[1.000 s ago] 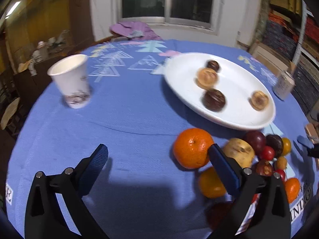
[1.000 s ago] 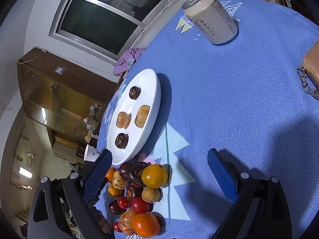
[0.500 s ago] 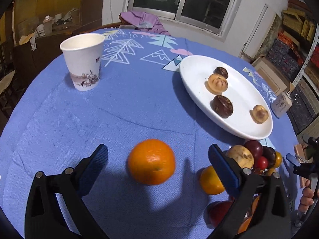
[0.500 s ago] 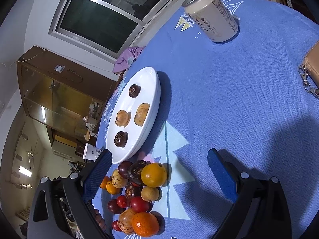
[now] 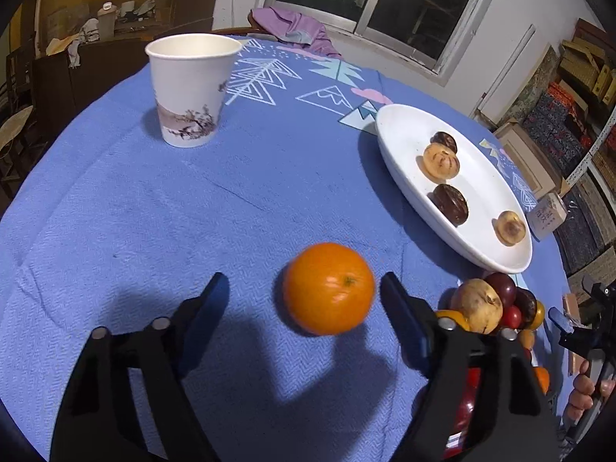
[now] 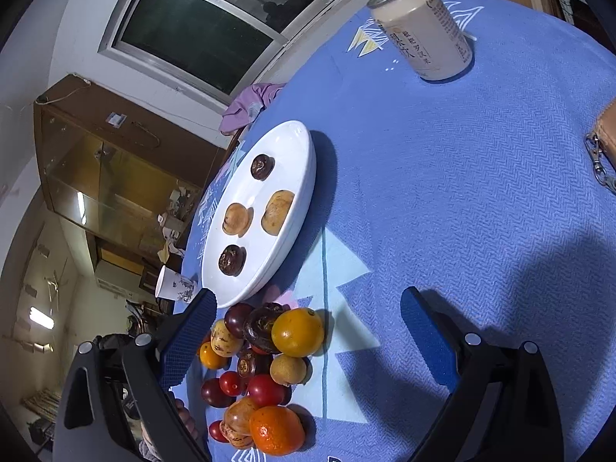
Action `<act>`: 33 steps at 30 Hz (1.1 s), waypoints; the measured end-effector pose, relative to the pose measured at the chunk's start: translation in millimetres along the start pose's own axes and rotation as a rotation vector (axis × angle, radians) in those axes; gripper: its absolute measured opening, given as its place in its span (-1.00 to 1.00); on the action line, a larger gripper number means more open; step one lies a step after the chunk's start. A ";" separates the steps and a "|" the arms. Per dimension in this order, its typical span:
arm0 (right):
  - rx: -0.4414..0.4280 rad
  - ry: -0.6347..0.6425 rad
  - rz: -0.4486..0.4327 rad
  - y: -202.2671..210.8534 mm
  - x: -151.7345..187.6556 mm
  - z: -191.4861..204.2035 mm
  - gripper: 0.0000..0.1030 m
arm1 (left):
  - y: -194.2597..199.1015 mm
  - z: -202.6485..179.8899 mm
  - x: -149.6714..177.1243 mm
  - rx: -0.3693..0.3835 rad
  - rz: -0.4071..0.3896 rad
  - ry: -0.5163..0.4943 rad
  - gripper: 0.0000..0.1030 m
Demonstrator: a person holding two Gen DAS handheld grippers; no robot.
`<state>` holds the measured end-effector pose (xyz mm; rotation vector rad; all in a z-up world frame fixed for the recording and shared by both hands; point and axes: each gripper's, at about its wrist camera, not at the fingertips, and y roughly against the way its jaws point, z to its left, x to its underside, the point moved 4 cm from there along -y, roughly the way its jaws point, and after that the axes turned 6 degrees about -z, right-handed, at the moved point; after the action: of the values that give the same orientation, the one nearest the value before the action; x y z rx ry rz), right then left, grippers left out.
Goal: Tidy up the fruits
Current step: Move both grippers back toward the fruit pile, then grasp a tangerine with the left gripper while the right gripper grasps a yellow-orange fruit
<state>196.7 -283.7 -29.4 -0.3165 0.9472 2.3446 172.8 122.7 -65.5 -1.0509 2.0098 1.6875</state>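
**K:** Fingers status?
**M:** Left gripper spread wide, straddling the orange, pads clear of it on both sides. Right gripper also spread, holding nothing.
**K:** Orange location?
**M:** On the blue tablecloth, alone, apart from the fruit pile at its 3 o'clock.
**K:** Around it?
**M:** White plate with four pastries at 1 o'clock, paper cup at 11. Right view: can at 12 o'clock, far side.
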 end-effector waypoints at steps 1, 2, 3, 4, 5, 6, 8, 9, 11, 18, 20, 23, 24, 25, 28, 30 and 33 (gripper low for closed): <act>0.003 0.004 0.000 -0.1 0.0 0.2 0.89 | -0.9 -2.4 1.0 -0.002 0.003 -0.014 0.45; 0.005 0.006 -0.001 -0.1 0.3 0.3 0.89 | -1.1 -4.6 1.7 -0.006 0.003 -0.026 0.45; 0.006 0.005 -0.001 0.3 0.2 0.0 0.89 | -0.7 -6.3 2.1 -0.012 -0.002 -0.036 0.45; 0.006 0.005 -0.001 0.4 0.2 -0.4 0.89 | -0.6 -7.2 1.2 -0.017 -0.007 -0.042 0.45; 0.007 0.006 -0.002 0.4 0.2 -0.6 0.89 | -0.2 -7.7 0.1 -0.026 -0.017 -0.046 0.45; 0.009 0.008 -0.002 0.4 0.5 -0.4 0.89 | -1.1 -8.5 -1.7 -0.039 -0.026 -0.053 0.44; 0.013 0.020 0.003 -1.0 1.8 1.1 0.89 | -4.6 -10.4 -3.0 -0.055 -0.029 -0.071 0.44; 0.015 0.028 0.007 -1.8 2.4 2.1 0.89 | -7.6 -12.6 -3.2 -0.064 -0.027 -0.087 0.41; 0.021 0.044 0.011 -3.2 3.8 4.2 0.89 | -12.6 -17.1 -1.4 -0.069 -0.014 -0.114 0.23; 0.049 0.147 0.013 -5.1 8.2 17.0 0.89 | -13.0 -22.1 1.6 -0.110 -0.023 -0.182 -0.09; 0.067 0.215 0.019 -6.9 11.8 25.3 0.89 | -12.5 -24.5 2.8 -0.138 -0.035 -0.212 -0.09; 0.116 0.362 0.029 -12.6 22.6 40.6 0.89 | -11.5 -23.7 3.1 -0.140 -0.035 -0.211 -0.09; 0.127 0.396 0.030 -14.1 26.2 43.9 0.85 | -11.6 -23.0 2.6 -0.137 -0.034 -0.206 -0.09; 0.127 0.421 0.042 -16.7 29.9 46.7 0.76 | -11.4 -22.5 2.6 -0.136 -0.034 -0.203 -0.08; 0.122 0.443 0.080 -24.0 37.2 48.7 0.51 | -11.4 -22.1 2.6 -0.137 -0.033 -0.204 -0.08; 0.131 0.456 0.094 -27.5 40.5 48.2 0.37 | -11.6 -22.1 2.4 -0.139 -0.033 -0.207 -0.08; 0.135 0.456 0.112 -33.1 43.4 46.3 0.15 | -11.7 -21.7 2.6 -0.140 -0.032 -0.208 -0.08</act>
<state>181.6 -213.8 -32.5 -0.7835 1.3585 2.3379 183.8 101.0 -70.0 -0.9032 1.7592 1.8589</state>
